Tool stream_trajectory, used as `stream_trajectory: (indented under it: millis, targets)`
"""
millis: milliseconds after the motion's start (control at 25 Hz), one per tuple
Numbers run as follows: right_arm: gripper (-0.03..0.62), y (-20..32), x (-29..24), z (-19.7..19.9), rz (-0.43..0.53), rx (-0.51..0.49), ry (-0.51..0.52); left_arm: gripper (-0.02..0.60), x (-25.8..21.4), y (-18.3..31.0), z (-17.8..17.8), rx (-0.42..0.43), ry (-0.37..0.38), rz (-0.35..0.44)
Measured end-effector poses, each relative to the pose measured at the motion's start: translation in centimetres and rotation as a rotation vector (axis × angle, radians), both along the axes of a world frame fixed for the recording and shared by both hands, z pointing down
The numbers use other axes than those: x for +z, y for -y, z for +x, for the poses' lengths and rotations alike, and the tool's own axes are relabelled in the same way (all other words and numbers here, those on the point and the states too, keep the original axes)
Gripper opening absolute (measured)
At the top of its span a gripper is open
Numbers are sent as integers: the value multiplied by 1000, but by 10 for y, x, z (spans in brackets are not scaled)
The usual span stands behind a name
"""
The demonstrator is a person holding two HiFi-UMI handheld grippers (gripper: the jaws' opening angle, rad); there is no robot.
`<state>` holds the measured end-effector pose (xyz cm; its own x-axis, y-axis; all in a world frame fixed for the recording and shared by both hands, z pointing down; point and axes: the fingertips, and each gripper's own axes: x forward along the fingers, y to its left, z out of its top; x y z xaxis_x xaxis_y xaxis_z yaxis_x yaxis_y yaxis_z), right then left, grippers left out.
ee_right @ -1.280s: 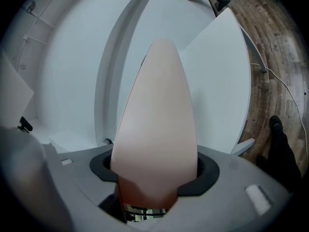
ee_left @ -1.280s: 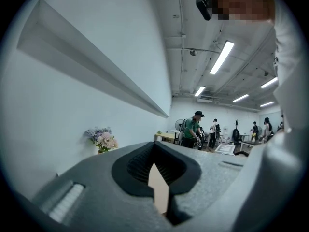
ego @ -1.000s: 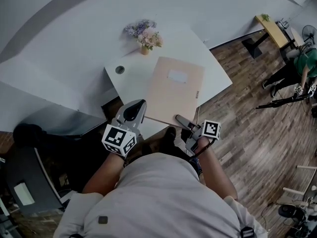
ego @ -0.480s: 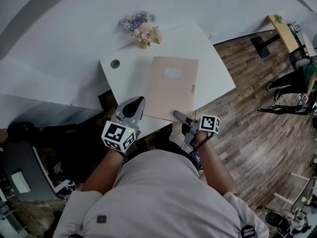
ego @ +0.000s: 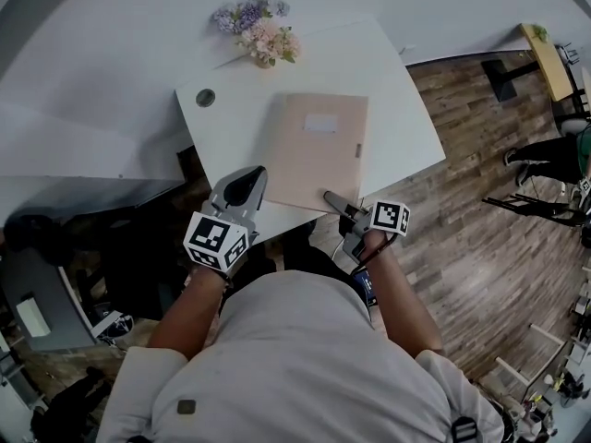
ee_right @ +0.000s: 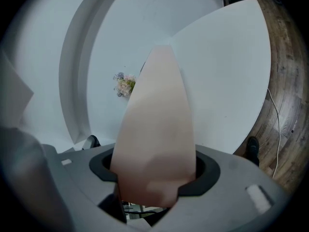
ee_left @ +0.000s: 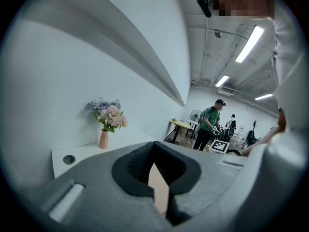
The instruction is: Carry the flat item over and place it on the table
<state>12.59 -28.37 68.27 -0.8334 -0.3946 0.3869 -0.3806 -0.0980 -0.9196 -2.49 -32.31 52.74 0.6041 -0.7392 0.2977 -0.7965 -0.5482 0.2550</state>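
A flat beige folder [ego: 319,150] with a white label hangs low over the white table [ego: 406,109], its near edge past the table's front edge. I cannot tell whether it touches the top. My left gripper [ego: 247,181] is shut on the folder's near left corner; in the left gripper view only a thin beige sliver [ee_left: 158,192] shows between the jaws. My right gripper [ego: 332,198] is shut on the near right edge. The folder [ee_right: 157,129] fills the right gripper view, running away from the jaws over the table [ee_right: 227,76].
A small vase of flowers [ego: 256,28] stands at the table's far edge, a round cable hole [ego: 205,98] at its far left corner. Wooden floor [ego: 480,220] lies to the right, with a person in green [ego: 574,146] there. Dark furniture [ego: 46,293] stands at the left.
Both grippers have carried the folder further over the table. It now lies squarer to the table's edges and nearer the flowers. Both grips stay the same.
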Motion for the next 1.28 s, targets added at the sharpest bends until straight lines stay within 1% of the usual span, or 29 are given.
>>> stream_trajectory:
  millis: [120, 280, 600, 800, 880, 1040, 1160, 1280]
  targets:
    - [313, 9, 13, 3, 0, -8, 16, 0, 11, 6, 3, -11, 1, -17]
    - [314, 16, 26, 4, 27, -37, 28, 0, 21, 11, 7, -20, -1, -30]
    - [313, 31, 54, 7, 73, -104, -60, 0, 34, 19, 14, -39, -8, -53]
    - [321, 34, 67, 8, 70, -148, -94, 0, 42, 21, 17, -43, -15, -68]
    - [336, 36, 72, 10, 81, -169, -126, 0, 45, 22, 19, -42, -18, -74]
    - [398, 40, 86, 17, 111, -223, -243, 0, 50, 24, 20, -38, -17, -87]
    - [432, 42, 95, 23, 126, -249, -322, 0, 54, 24, 21, -34, -18, -100]
    - [449, 44, 100, 24, 126, -257, -370, 0, 57, 24, 22, -18, -22, -119]
